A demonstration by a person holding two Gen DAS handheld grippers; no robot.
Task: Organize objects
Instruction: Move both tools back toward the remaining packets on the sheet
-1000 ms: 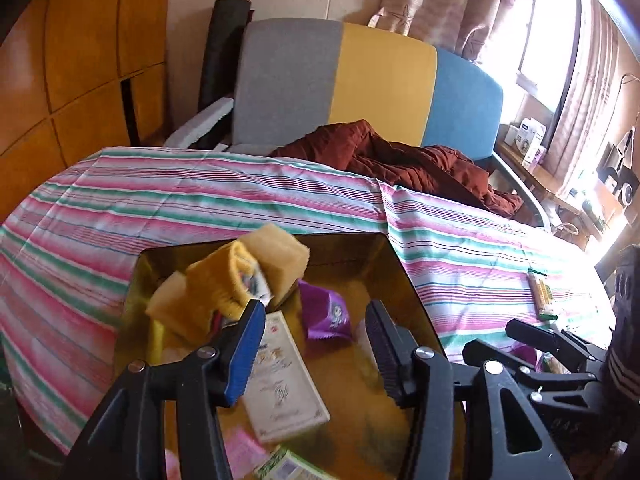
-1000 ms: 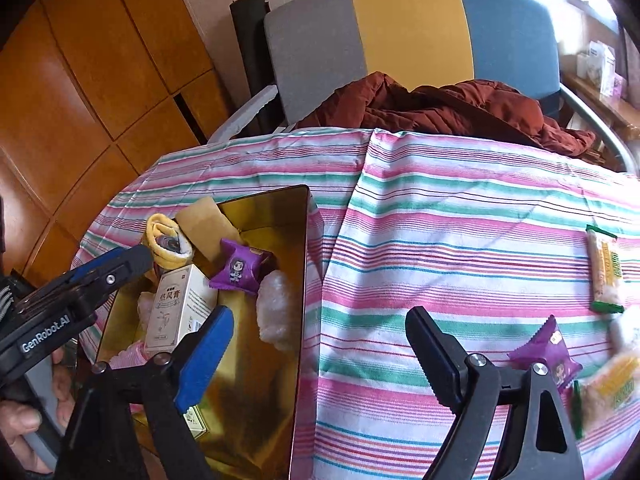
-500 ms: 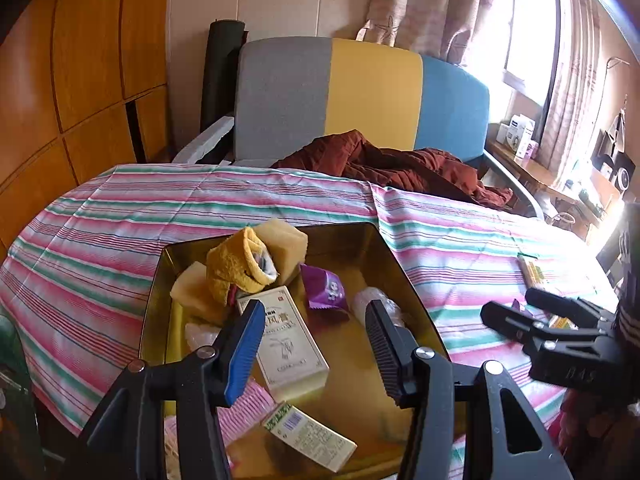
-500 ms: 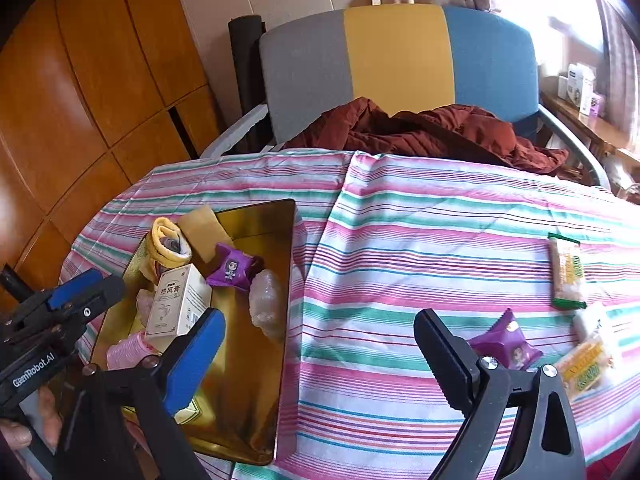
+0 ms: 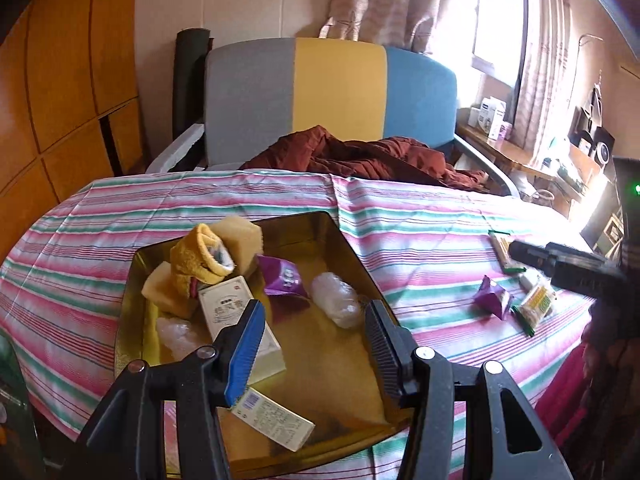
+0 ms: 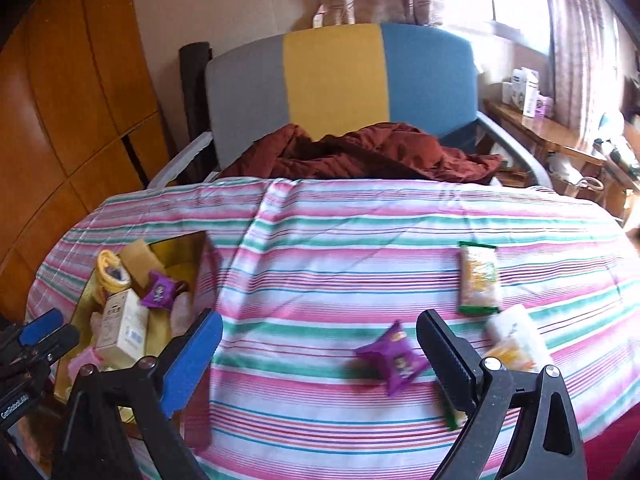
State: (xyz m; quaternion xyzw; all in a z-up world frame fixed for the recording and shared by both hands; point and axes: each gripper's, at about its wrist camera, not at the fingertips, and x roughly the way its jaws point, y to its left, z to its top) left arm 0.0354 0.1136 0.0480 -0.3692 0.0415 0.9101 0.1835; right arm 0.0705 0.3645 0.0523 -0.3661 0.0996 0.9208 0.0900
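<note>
From your left wrist, the left gripper (image 5: 316, 344) hangs above the gold tray (image 5: 352, 248) with its fingers spread and nothing between them. In the tray lie a white box (image 5: 230, 308), a yellow sock (image 5: 192, 260), a sponge (image 5: 246, 236) and a purple packet (image 5: 282, 278).

From your right wrist, the right gripper (image 6: 320, 354) is also spread wide and empty over the striped cloth (image 6: 340, 240). A second purple packet (image 6: 394, 360) lies on the cloth just beside the black finger (image 6: 448, 354), with a green-edged snack (image 6: 478, 280) beyond it.
</note>
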